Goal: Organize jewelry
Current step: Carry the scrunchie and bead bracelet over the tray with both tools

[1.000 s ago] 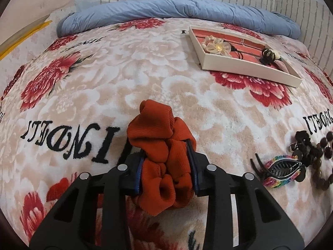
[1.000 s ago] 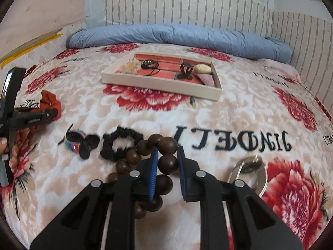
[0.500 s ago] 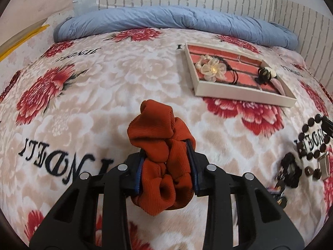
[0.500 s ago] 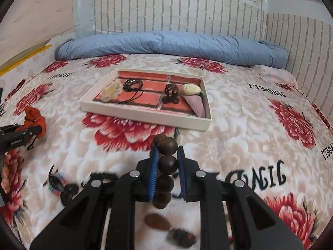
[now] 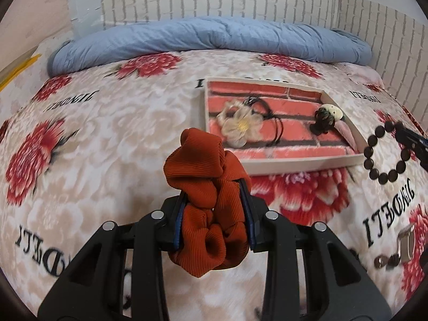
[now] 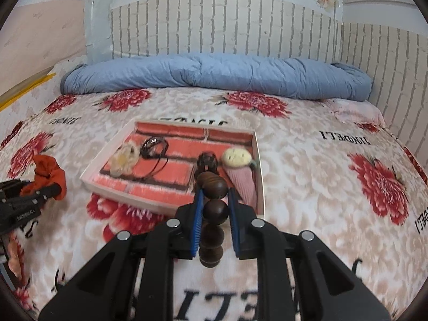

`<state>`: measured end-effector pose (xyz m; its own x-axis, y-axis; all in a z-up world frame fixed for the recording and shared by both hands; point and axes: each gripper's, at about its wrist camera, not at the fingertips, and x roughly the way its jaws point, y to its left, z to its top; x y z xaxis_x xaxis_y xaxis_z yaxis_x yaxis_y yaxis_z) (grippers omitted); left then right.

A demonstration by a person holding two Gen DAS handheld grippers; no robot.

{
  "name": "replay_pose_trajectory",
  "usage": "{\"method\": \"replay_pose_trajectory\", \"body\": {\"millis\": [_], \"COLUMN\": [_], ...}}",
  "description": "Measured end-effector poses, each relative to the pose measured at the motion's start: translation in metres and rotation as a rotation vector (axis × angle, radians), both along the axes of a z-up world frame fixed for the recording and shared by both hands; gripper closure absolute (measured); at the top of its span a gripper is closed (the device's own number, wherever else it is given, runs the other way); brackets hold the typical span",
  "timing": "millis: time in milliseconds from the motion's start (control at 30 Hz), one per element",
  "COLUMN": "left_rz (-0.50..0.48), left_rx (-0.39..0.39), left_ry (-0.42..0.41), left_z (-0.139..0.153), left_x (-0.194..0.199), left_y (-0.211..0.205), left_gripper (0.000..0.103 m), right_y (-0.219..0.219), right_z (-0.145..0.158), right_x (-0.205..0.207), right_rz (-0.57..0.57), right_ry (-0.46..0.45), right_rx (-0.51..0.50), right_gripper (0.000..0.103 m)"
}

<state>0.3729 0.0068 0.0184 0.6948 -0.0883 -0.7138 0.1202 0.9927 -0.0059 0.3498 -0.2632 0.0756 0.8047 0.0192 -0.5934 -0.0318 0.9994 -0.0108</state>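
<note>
My left gripper [image 5: 212,195] is shut on a rust-orange fabric scrunchie [image 5: 206,184], held above the bed just short of the tray's near left corner. My right gripper [image 6: 214,200] is shut on a dark wooden bead bracelet [image 6: 212,208], which hangs as a ring [image 5: 386,152] at the right in the left wrist view. The white tray [image 6: 112,190] with a red brick-pattern floor holds a pale flower hair tie [image 5: 239,125], a thin black cord [image 6: 153,147], a dark clip [image 6: 207,160] and a cream-and-pink piece [image 6: 238,157]. The scrunchie [image 6: 49,174] shows at the left in the right wrist view.
The bed carries a floral blanket [image 5: 107,123] with black lettering. A rolled blue duvet [image 6: 214,77] lies along the far wall. Small metal and dark pieces [image 5: 401,243] lie on the blanket at the right. Brick-pattern walls close the far and right sides.
Both grippers have lifted and moved toward the tray with their loads. The tray is larger and nearer in both views. The rainbow clip and black scrunchie have dropped out of sight.
</note>
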Motion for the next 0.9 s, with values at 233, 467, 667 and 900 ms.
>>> {"method": "replay_pose_trajectory", "body": {"millis": [233, 467, 667, 900], "left_rz": [-0.016, -0.032, -0.046, -0.057], "left_rx": [-0.012, -0.009, 0.004, 0.004], "left_ry": [-0.013, -0.010, 0.025, 0.087], "left_z": [0.006, -0.002, -0.020, -0.044], "left_x": [0.038, 0.077, 0.101, 0.121], "left_y": [-0.025, -0.050, -0.063, -0.070], "left_gripper": [0.070, 0.070, 0.070, 0.069], "right_y": [0.002, -0.003, -0.013, -0.030], "right_z": [0.003, -0.011, -0.040, -0.058], "right_x": [0.040, 0.078, 0.098, 0.119], "right_rz": [0.002, -0.013, -0.029, -0.057], "right_ry": [-0.003, 0.022, 0.075, 0.121], "right_rx": [-0.007, -0.020, -0.049, -0.022], "right_gripper": [0.084, 0.084, 0.084, 0.084]}}
